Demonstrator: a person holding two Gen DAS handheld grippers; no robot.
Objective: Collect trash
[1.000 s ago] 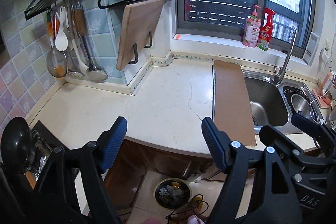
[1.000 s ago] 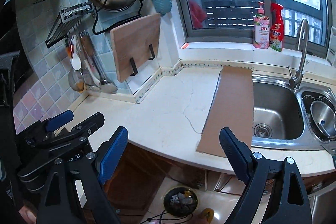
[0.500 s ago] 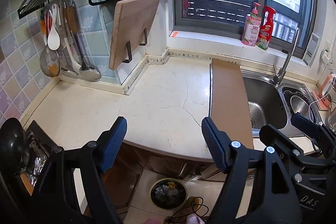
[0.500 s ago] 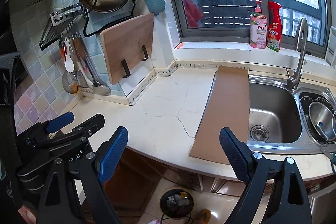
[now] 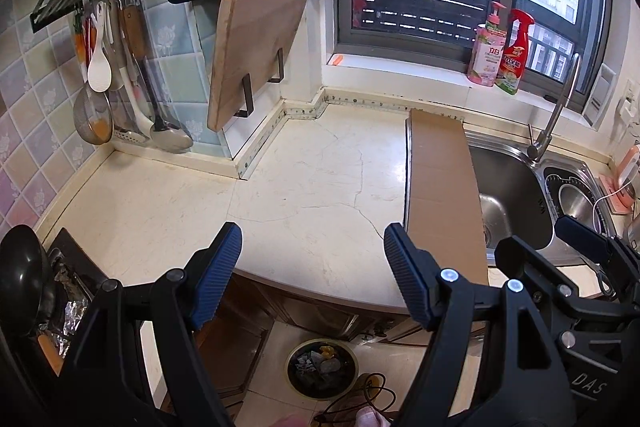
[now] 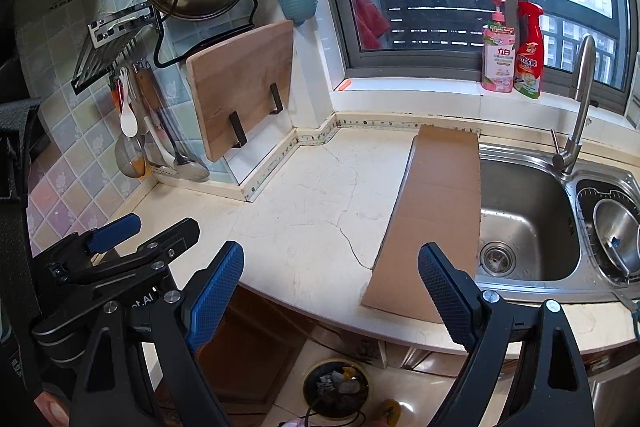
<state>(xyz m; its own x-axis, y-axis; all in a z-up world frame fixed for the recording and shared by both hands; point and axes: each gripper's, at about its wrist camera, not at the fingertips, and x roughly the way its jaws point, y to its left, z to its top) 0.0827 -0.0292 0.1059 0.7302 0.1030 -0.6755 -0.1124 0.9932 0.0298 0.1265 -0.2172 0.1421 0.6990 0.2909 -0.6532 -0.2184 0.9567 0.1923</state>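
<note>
We held both tools out over the front edge of the counter [image 5: 168,195], tilted downward. Our left gripper [image 5: 312,267] filled the bottom of the left wrist view with its blue-padded jaws spread wide and nothing between them; the pale stone top showed through the gap. Our right gripper [image 6: 330,285] sat the same way at the bottom of the right wrist view, jaws far apart and empty. Each tool also showed in the other's picture, the right one at the lower right edge of the left view and the left one at the lower left of the right view. A long strip of cardboard [image 5: 440,195] lay flat right of centre in both views, running from the window wall to the front edge of the counter, with one long side overhanging the steel sink [image 5: 516,195]. On the floor, at the bottom centre of the frame below the counter edge, stood a round bin [image 6: 336,385] with scraps already in it. A wooden cutting board [image 5: 252,55] stood in its holder in the upper left.
</note>
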